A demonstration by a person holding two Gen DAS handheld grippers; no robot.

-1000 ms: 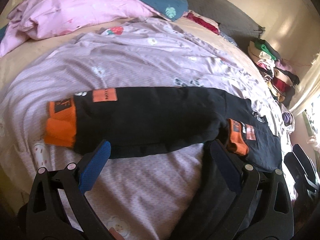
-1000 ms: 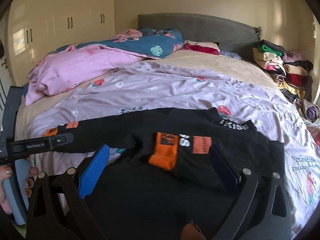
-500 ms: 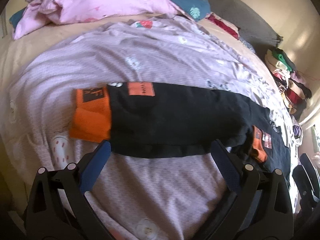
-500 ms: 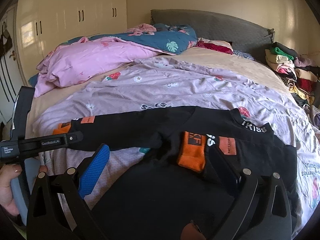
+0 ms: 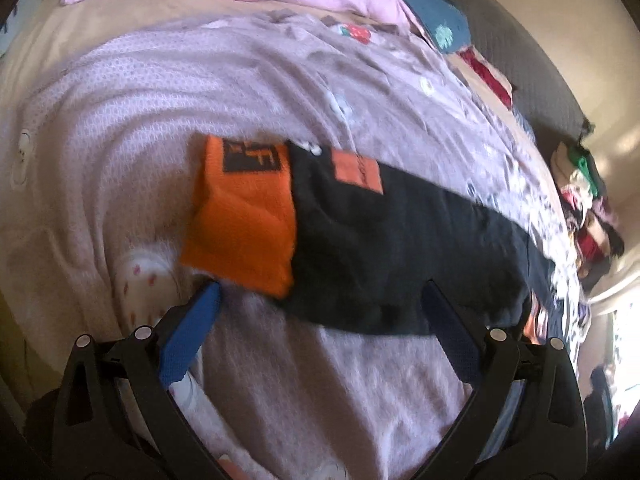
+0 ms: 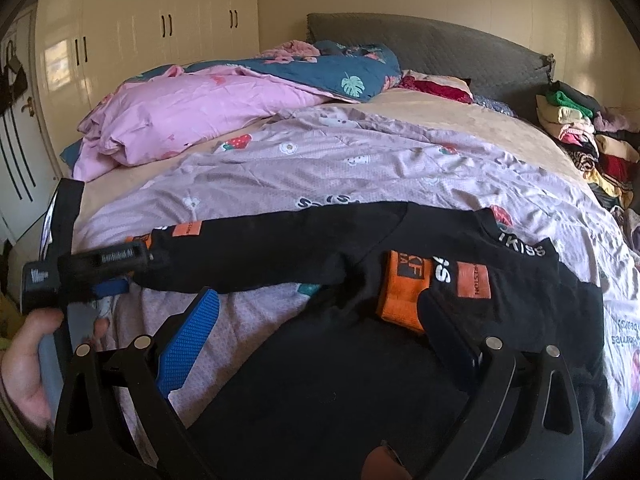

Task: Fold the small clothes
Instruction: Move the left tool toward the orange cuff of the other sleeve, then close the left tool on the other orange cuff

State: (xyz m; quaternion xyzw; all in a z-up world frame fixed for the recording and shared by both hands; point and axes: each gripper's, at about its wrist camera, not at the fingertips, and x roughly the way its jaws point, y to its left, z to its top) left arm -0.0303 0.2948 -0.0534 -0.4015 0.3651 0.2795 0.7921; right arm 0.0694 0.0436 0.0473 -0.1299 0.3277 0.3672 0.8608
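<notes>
- No containers in either view; a folded clothes pile sits at the right edge of the right wrist frame, on the bed.
- Left claw released, jaws spread wide, empty, low over the lilac sheet; fingertips just at the near edge of the sleeve, contact unclear.
- In the right wrist view the left claw shows at middle left, held by a hand, tip beside the orange cuff end.
- Right claw released, wide apart, empty, hovering over the shirt body in the lower centre.
- Black shirt lies flat on the sheet, front of the bed, one sleeve stretched out to frame left.
- Sleeve black with orange cuff and orange patch, centre of the left wrist frame; blurred.
- Second orange cuff folded onto the chest, centre right, next to white lettering.
- Pink duvet bunched upper left.
</notes>
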